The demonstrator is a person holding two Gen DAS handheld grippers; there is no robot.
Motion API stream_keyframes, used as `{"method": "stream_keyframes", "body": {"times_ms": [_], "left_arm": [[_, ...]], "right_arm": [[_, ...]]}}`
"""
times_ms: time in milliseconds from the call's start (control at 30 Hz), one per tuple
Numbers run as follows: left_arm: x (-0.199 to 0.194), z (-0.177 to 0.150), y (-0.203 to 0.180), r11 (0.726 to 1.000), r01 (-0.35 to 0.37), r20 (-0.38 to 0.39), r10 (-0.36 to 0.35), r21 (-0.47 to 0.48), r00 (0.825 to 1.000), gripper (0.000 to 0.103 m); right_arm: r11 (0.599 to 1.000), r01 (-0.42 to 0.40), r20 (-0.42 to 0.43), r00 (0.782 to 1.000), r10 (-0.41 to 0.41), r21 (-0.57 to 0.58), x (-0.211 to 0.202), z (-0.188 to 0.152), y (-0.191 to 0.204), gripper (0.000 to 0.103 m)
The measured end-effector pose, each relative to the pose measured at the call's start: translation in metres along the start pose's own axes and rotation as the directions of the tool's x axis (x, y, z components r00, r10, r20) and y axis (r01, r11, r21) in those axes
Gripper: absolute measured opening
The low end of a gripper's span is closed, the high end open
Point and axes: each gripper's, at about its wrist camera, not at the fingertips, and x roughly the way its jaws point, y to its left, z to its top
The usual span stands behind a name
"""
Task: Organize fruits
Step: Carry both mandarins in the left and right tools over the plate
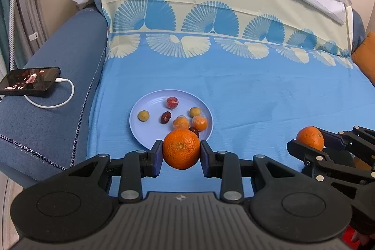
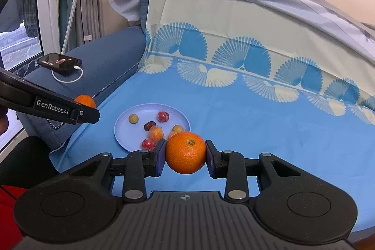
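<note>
Two oranges are held, one in each gripper, near a plate of small fruit.

The left gripper is clamped on an orange just short of the plate's near rim; the right gripper is clamped on a second orange above the blue cloth. For a clean placement, each orange is best carried over a bare part of the plate, lowered until it rests, and only then released, so the wrapped small fruits are not knocked and rolling is avoided.
</note>
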Motion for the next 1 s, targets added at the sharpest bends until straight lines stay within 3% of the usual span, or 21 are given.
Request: {"method": "stream_keyframes", "body": {"times_ms": [633,1000], "left_arm": [[0.04,0.019,0.015,0.999,-0.028,-0.064,0.026,-0.043,0.998,0.036],[0.075,0.037,0.033,0.995,-0.074,-0.112,0.067,-0.061,0.991,0.036]], "right_arm": [[0.999,-0.046,-0.073,0.996,0.046,0.008,0.043,0.006,0.001,0.036],[0.994,-0.08,-0.119,0.989,0.088,0.068,0.085,0.014,0.0,0.036]]}}
